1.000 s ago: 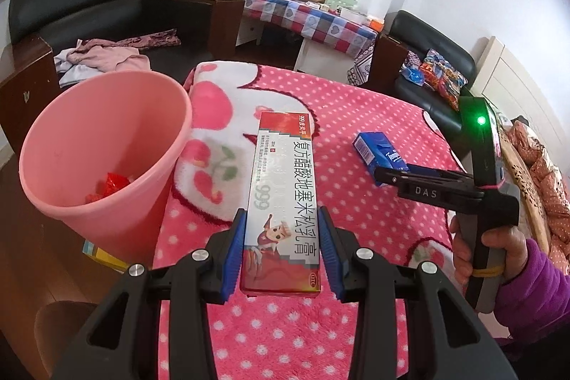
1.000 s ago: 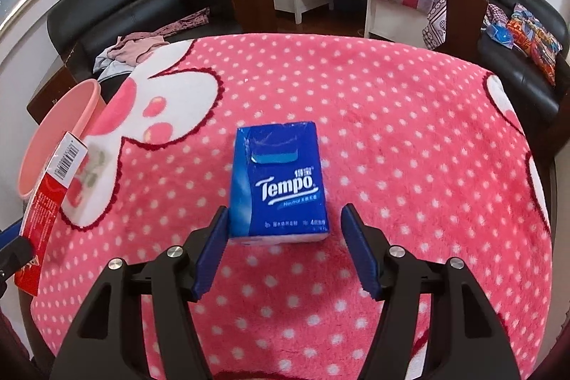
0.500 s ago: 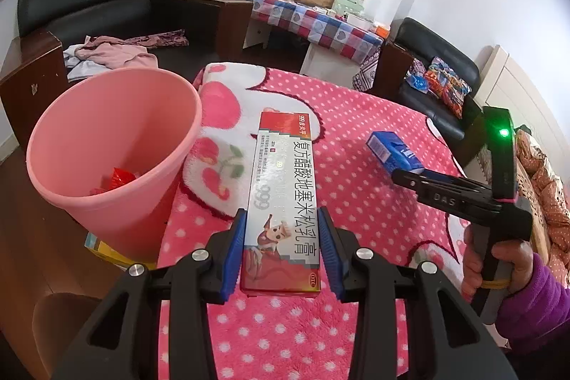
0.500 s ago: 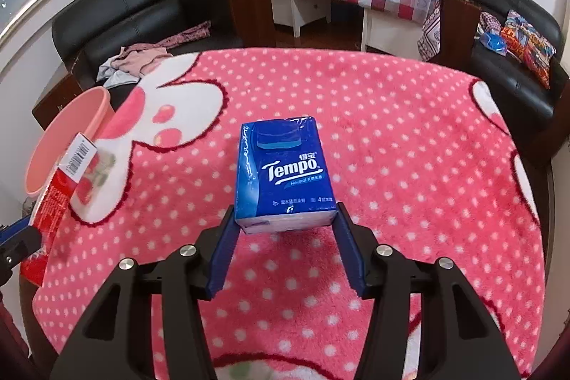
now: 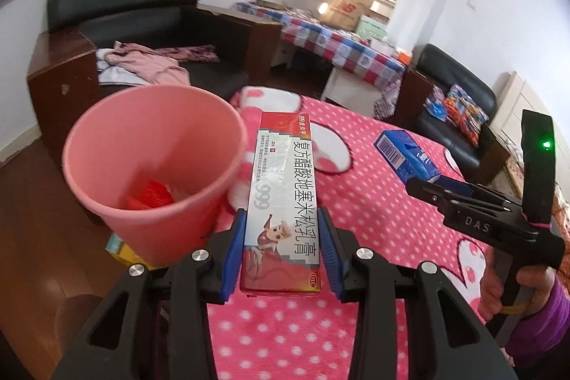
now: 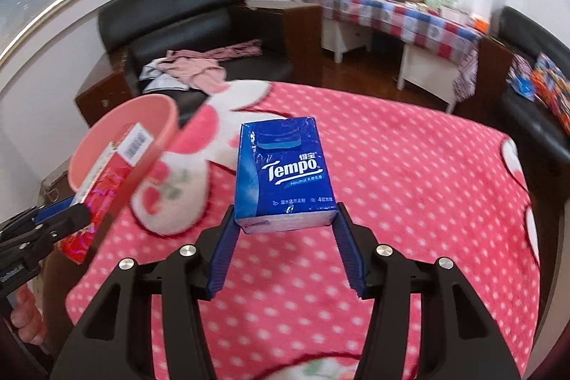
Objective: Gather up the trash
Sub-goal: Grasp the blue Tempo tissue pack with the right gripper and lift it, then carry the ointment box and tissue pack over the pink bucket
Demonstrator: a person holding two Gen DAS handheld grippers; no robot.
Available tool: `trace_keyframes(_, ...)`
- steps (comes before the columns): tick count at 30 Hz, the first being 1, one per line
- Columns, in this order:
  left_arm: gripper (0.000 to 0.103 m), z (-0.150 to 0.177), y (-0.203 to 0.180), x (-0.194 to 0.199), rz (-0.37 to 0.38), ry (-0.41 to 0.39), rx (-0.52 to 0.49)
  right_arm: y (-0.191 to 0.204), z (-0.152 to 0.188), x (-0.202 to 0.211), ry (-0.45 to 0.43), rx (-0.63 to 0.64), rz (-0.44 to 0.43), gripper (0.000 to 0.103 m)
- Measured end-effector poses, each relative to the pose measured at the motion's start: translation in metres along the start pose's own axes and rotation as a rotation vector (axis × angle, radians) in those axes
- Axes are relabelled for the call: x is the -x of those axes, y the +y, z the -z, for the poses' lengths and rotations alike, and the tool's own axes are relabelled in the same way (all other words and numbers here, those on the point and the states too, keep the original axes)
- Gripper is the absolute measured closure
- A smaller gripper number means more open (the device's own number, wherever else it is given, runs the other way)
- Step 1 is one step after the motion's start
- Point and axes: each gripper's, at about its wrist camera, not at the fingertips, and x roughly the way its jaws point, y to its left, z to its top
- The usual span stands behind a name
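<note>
My left gripper (image 5: pixel 281 259) is shut on a long red and silver ointment box (image 5: pixel 283 202), held in the air beside the pink bin (image 5: pixel 153 166), which has red wrappers at its bottom. My right gripper (image 6: pixel 285 255) is shut on a blue Tempo tissue pack (image 6: pixel 285 173), lifted above the pink polka-dot blanket (image 6: pixel 409 184). The tissue pack (image 5: pixel 406 155) and right gripper also show in the left wrist view at the right. The bin (image 6: pixel 121 145) and ointment box (image 6: pixel 107 173) show at the left of the right wrist view.
A black armchair with pink clothes (image 5: pixel 142 66) stands behind the bin. A checked-cloth table (image 5: pixel 331 41) and a second black chair (image 5: pixel 456 95) stand at the back. A yellow box (image 5: pixel 124 251) lies on the floor by the bin's base.
My right gripper closed on the tissue pack and lifted it off the blanket. My left gripper carried the ointment box closer to the bin.
</note>
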Motion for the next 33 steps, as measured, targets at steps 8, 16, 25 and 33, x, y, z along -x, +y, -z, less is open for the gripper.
trace_keyframes(8,0.065,-0.014,0.037,0.019,-0.106,-0.055,0.076,0.053,-0.028,-0.012,-0.006,0.079,-0.114,0.049)
trace_keyframes(16,0.064,-0.023,0.069,0.024,-0.195,-0.066,0.127,0.104,-0.052,-0.039,0.044,0.144,-0.189,0.049)
trace_keyframes(25,0.064,-0.040,0.096,0.008,-0.240,-0.027,0.183,0.140,-0.065,-0.075,0.130,0.180,-0.212,0.049)
trace_keyframes(33,0.064,-0.061,0.111,-0.027,-0.274,0.061,0.226,0.161,-0.070,-0.102,0.191,0.212,-0.173,0.049)
